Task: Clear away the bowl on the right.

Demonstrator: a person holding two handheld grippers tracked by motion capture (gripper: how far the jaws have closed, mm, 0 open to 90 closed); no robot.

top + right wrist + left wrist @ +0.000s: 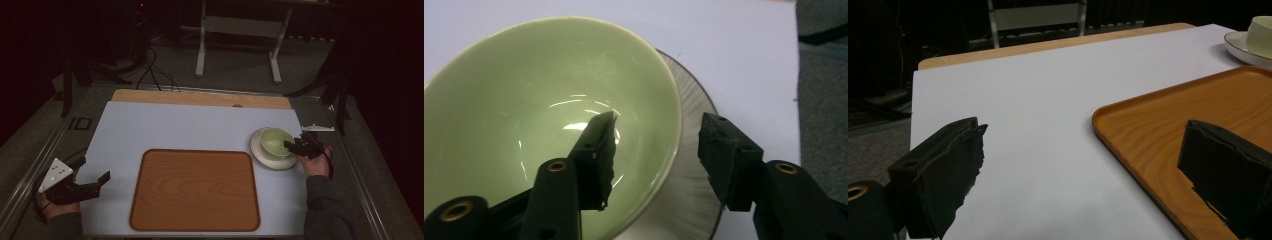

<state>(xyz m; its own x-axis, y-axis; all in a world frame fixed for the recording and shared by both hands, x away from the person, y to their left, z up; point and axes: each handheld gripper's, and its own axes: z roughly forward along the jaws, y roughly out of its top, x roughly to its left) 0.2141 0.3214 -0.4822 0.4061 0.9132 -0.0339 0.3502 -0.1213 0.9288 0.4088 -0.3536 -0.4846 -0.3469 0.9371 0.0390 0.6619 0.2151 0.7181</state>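
The pale green glazed ceramic bowl [549,120] sits on a white ribbed saucer [696,200], to the right of the brown wooden tray [195,190] on the white-covered desk [175,127]. The right hand-held gripper [659,150] straddles the bowl's near rim, one jaw inside, one outside, partly open and not yet pressing. Judged step: grasping the bowl. Next move calls for closing on the rim, then lifting. The left hand-held gripper [1078,165] stands wide and empty, left of the tray.
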